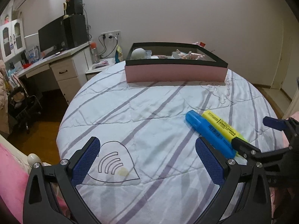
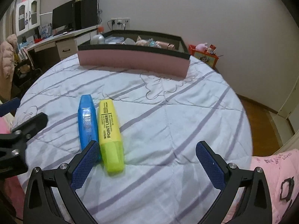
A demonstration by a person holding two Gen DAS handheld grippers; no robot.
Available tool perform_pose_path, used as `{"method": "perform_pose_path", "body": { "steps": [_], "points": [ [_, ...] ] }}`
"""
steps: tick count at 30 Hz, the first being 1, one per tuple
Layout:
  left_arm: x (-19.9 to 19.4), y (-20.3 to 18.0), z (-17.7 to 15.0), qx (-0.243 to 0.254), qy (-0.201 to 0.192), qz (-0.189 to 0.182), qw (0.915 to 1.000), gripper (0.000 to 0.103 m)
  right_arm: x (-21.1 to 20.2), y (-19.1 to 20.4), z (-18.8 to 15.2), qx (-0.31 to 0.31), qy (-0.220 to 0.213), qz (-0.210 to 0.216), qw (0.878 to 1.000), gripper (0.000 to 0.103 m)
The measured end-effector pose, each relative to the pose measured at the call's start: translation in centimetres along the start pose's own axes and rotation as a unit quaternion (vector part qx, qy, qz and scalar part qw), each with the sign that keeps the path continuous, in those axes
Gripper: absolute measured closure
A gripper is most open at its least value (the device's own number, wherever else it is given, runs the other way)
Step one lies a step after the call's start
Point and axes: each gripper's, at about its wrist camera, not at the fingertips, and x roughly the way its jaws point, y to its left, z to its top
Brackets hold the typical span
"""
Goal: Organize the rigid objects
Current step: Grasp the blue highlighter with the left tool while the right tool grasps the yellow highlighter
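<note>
A pink box (image 2: 133, 61) with a black rim stands at the far end of the bed (image 2: 168, 123), holding assorted small items too cluttered to count. Two highlighters lie touching side by side on the quilt: one blue highlighter (image 2: 87, 120), one yellow highlighter (image 2: 110, 130). The right gripper (image 2: 147, 163) is spread wide, its left finger beside the blue one's near end. The left gripper (image 1: 147, 163) is also released, empty, with the pair just off to its right.

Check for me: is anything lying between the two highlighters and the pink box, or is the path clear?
Nothing visible blocks it. Between the blue highlighter, the yellow highlighter and the pink box there is only bare striped quilt. The right gripper is open just short of the yellow one, nothing between them.
</note>
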Motion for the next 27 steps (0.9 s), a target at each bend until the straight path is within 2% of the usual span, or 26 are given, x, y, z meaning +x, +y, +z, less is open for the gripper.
{"method": "perform_pose_path", "body": {
  "steps": [2,5,6,10,13,15,20,27],
  "points": [
    [0.2,-0.1,0.1,0.006,0.005,0.003,1.0000,0.000,0.5,0.0,0.4,0.002,0.001,0.010,1.000,0.003],
    [0.5,-0.2,0.3,0.007,0.007,-0.003,0.9999,0.000,1.2,-0.1,1.2,-0.002,0.009,0.021,1.000,0.016],
    [0.6,-0.3,0.3,0.006,0.008,-0.006,0.9999,0.000,1.8,0.0,1.3,-0.010,0.020,0.018,1.000,0.024],
    [0.9,-1.3,0.6,0.013,0.009,-0.016,0.9997,0.000,2.5,-0.5,1.7,-0.004,0.020,0.018,1.000,0.030],
    [1.4,-2.3,0.8,0.022,0.014,-0.025,0.9994,0.000,2.7,-0.1,2.3,-0.029,0.017,0.031,0.999,0.046],
    [1.9,-3.1,1.0,0.025,0.022,-0.033,0.9989,0.000,3.0,-0.1,2.6,-0.035,0.020,0.051,0.998,0.073],
    [2.8,-5.4,1.4,0.039,0.034,-0.041,0.9978,0.000,2.4,-1.9,2.0,-0.017,0.023,0.049,0.998,0.076],
    [5.3,-8.1,1.1,0.048,0.079,-0.033,0.9952,0.000,1.3,-4.1,0.5,0.011,0.019,0.042,0.999,0.076]
  ]
}}
